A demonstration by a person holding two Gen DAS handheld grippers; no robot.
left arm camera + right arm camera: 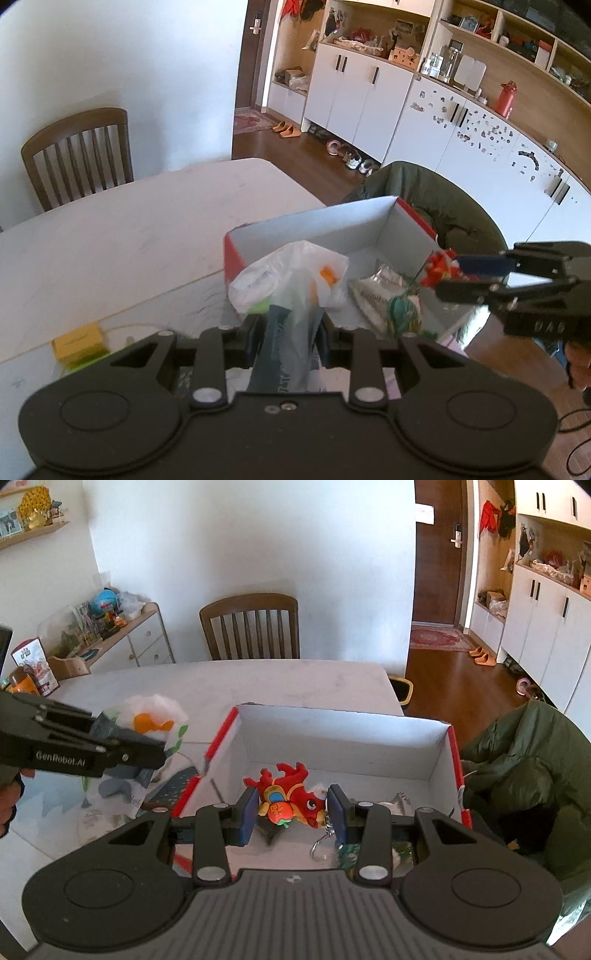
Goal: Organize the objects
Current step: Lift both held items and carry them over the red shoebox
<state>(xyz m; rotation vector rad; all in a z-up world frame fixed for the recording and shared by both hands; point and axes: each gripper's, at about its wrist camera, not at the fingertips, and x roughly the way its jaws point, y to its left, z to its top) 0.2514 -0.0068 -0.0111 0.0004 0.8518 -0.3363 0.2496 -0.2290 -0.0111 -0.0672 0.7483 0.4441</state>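
Right now I see the pale marble surface [258, 686] spread under both cameras, with the open box [343, 734], red outside and white inside, standing at its near right edge beside a green jacket [524, 753] draped on a chair. Over the box, my right tool [291, 808] has its blue pads spread about as wide as the red plush toy [291, 794] lying between them; whether the pads are pressing on it I cannot tell. A metal hook [319, 845] hangs below the toy, and a silver foil packet [373, 288] lies on the box floor. My left tool [291, 328] sits left of the box, level with its near corner, closed narrowly on a thin plastic bag [295, 280] with an orange print. A hand [11, 794] grips that tool's handle at the frame edge. Smallest, a yellow box [77, 343] rests on the surface at far left.
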